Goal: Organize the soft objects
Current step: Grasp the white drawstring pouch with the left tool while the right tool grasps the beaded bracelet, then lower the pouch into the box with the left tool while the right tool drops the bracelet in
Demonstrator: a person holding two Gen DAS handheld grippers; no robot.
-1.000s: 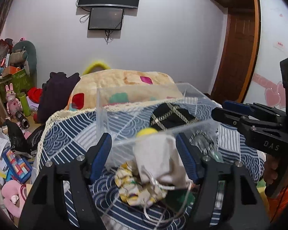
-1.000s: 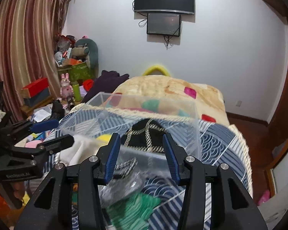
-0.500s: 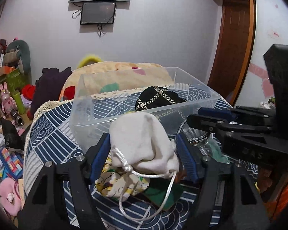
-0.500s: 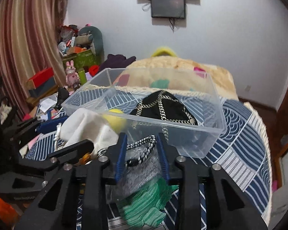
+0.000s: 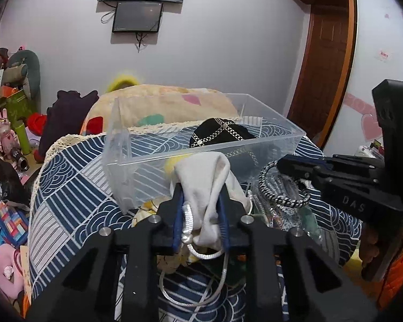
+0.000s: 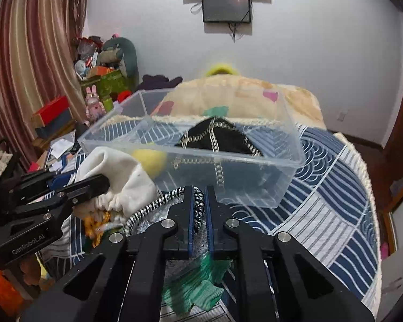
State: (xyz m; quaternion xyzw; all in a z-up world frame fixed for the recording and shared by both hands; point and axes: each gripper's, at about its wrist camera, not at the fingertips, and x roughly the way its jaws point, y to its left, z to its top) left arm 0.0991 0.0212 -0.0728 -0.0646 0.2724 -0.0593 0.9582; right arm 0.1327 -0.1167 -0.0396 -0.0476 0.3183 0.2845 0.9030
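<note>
My left gripper (image 5: 201, 201) is shut on a white drawstring pouch (image 5: 207, 179), held just in front of the clear plastic bin (image 5: 271, 141). The pouch also shows in the right wrist view (image 6: 121, 171). My right gripper (image 6: 199, 201) is shut on the black-and-white braided cord (image 6: 153, 206) of a silvery grey bag (image 5: 284, 214). It also shows in the left wrist view (image 5: 290, 166). The bin (image 6: 287, 185) holds a black chain-trimmed bag (image 6: 217, 136) and a yellow soft ball (image 6: 150, 158).
A green knitted piece (image 6: 196, 287) and a yellow-patterned cloth (image 5: 145, 209) lie on the blue wave-patterned cover (image 6: 335, 209) under the grippers. A beige patchwork blanket (image 5: 169, 102) lies behind the bin. Toys and boxes (image 5: 10, 123) clutter the left side.
Both grippers have closed: the left on the white pouch, the right on the braided cord. Both have lifted their items slightly toward the bin.
</note>
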